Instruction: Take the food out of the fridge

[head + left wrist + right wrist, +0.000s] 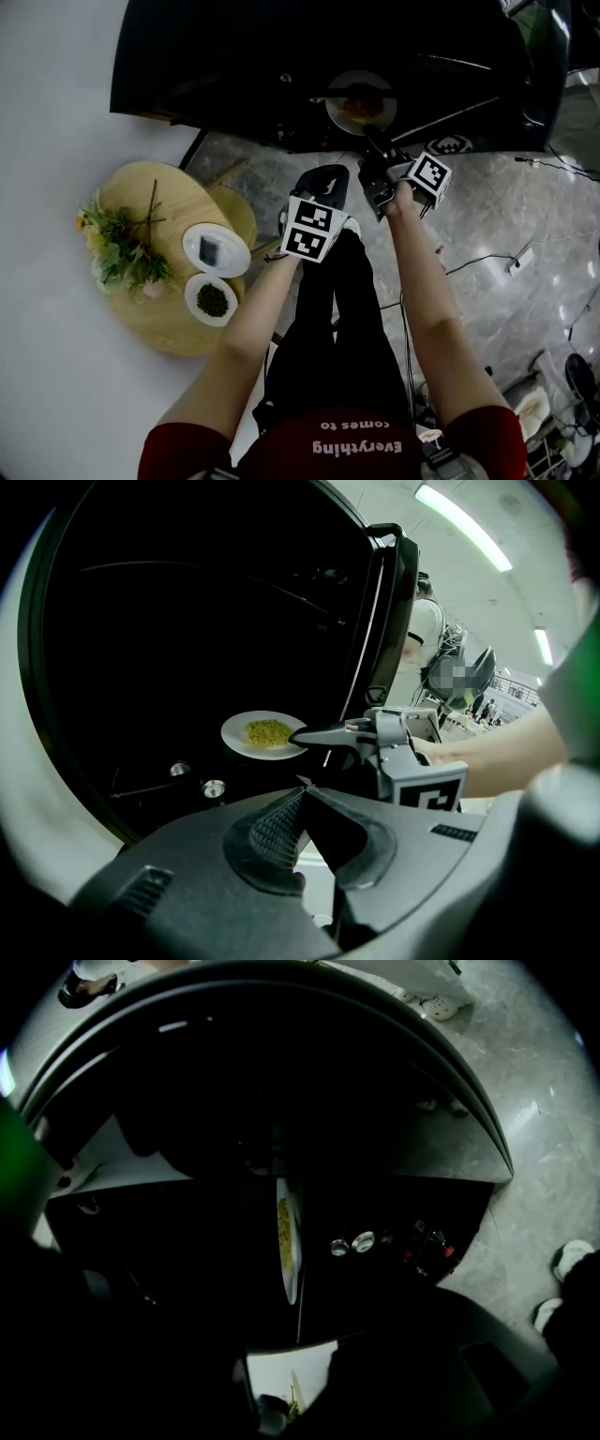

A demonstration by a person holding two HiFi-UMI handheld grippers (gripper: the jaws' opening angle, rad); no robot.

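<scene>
The plate [264, 734] of yellow food [267, 731] sits on a shelf inside the dark, open fridge [281, 56]. The left gripper view shows the right tongs [314, 733], released and spread, at its rim. The right gripper view shows the plate edge-on. The left tongs [300, 794] are clenched and empty. Only the head view shows the round bench [159, 328].

white plate [234, 736] of yellow food [267, 731] sits inside the dark fridge [187, 621].
</scene>
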